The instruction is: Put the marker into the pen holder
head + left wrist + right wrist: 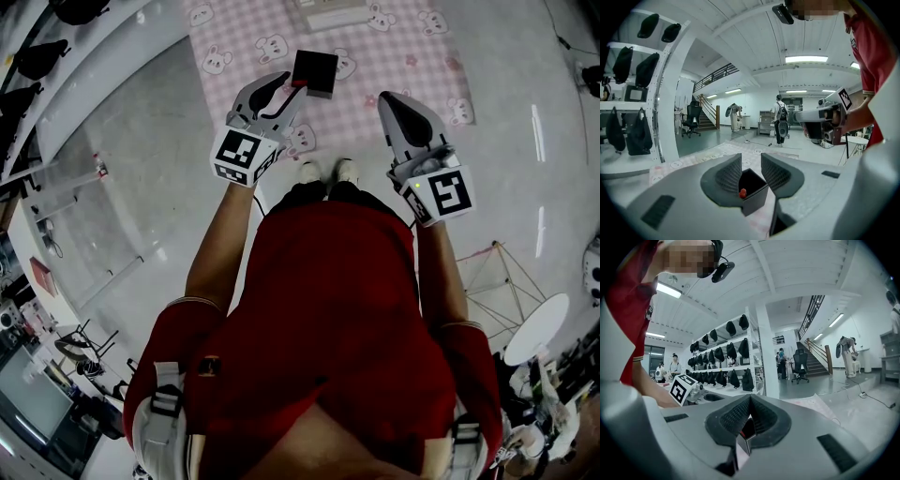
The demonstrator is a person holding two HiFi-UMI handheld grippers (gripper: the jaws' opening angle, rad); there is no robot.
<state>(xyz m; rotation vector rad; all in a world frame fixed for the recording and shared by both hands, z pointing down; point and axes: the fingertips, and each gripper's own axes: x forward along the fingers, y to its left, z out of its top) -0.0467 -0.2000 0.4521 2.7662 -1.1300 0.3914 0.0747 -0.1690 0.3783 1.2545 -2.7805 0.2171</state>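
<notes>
pink bunny-print mat [403,66] covers the floor. red marker [742,192] sits inside the black pen holder [757,194], apparently delivered. left gripper [751,161] jaws stand apart, clear of it. right gripper [750,404] is closed, empty, held aside.

A mat [394,47] lies on the floor [141,141], just in front of the person's shoes [328,172], which stand at its near edge. The pen holder [316,70] sits on the mat, left of its middle and far from the shoes. The marker [742,192] stands inside the holder, against its near-left wall. The left tongs [289,86] hang over the holder's near-left corner, jaws apart, with the holder showing between them. The right tongs [387,99], jaws together, are to the right of the holder and apart from it, over the near right part of the mat. Shelves [42,56] run along the far left, off the mat.
</notes>
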